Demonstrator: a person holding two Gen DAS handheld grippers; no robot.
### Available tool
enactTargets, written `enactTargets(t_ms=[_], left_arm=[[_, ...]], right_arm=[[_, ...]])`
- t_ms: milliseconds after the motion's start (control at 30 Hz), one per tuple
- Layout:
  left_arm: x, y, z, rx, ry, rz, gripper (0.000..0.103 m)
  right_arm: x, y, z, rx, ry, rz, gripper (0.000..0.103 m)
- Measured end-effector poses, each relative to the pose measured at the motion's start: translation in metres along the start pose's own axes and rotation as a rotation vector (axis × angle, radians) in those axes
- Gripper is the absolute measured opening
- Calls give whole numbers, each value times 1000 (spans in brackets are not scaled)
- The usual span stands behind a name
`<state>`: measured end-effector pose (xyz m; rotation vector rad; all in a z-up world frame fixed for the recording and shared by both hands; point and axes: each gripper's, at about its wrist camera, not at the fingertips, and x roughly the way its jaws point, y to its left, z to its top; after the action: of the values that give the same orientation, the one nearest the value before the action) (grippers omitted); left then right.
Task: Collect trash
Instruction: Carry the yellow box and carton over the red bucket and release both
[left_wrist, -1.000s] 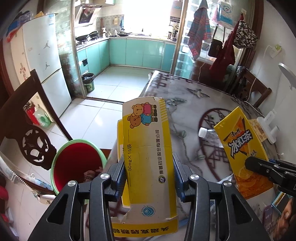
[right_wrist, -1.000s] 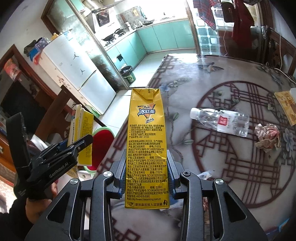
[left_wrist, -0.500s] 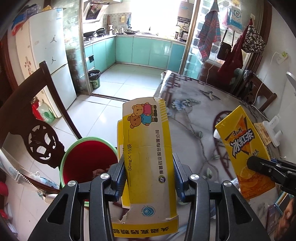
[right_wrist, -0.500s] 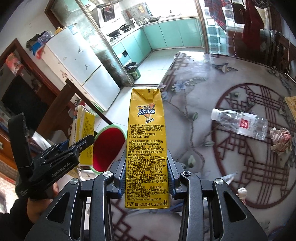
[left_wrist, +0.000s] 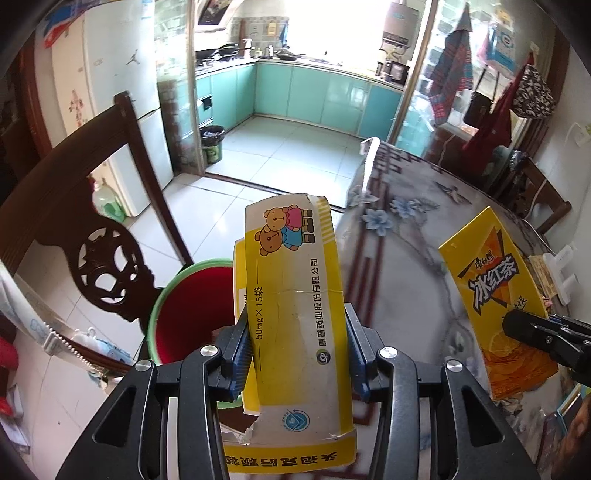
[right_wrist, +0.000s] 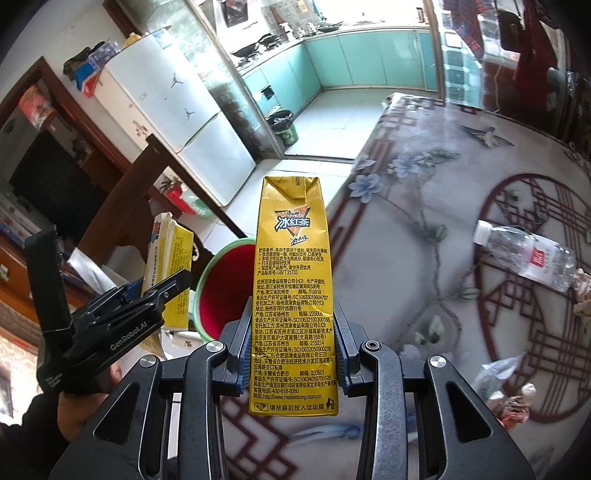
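Both cartons carried nearer the bin

Left wrist view: the left gripper (left_wrist: 295, 354) clamps one torn yellow-and-white cardboard medicine box (left_wrist: 295, 295); the red plastic bin with green rim (left_wrist: 184, 314) has drawn closer, so dropping looks near. Right wrist view: the right gripper (right_wrist: 293, 354) grips one gold iced-tea carton (right_wrist: 291, 295); one clear plastic bottle (right_wrist: 532, 258) and some crumpled scraps remain on the patterned table (right_wrist: 424, 206).

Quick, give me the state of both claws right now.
Left claw: shut on the medicine box.
Right claw: shut on the tea carton.
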<state>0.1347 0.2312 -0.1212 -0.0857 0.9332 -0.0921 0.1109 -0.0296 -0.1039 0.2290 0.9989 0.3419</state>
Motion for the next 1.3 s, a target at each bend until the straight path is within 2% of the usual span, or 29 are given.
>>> enactTargets(t_ms=[400,667,1133,1233,1267,1300], left_arm=[[16,60,-5,-59,43,49,42],[31,88,-6,-101,78,72,42],[55,113,-6,-140,129,73,42],[61,117,-5,-147,148,68,47],[62,117,-5,-151,149,72,58],[63,118,-4,-156,151,77,63]], right_arm=[[31,40,12,-61,46,43,34],[45,51,17,-64,58,56,34],[76,69,25,-71,101,89,34],[83,71,27,-54,108,101,34],[87,70,28,-39,111,106,40],[88,69,29,-31,114,104,58]])
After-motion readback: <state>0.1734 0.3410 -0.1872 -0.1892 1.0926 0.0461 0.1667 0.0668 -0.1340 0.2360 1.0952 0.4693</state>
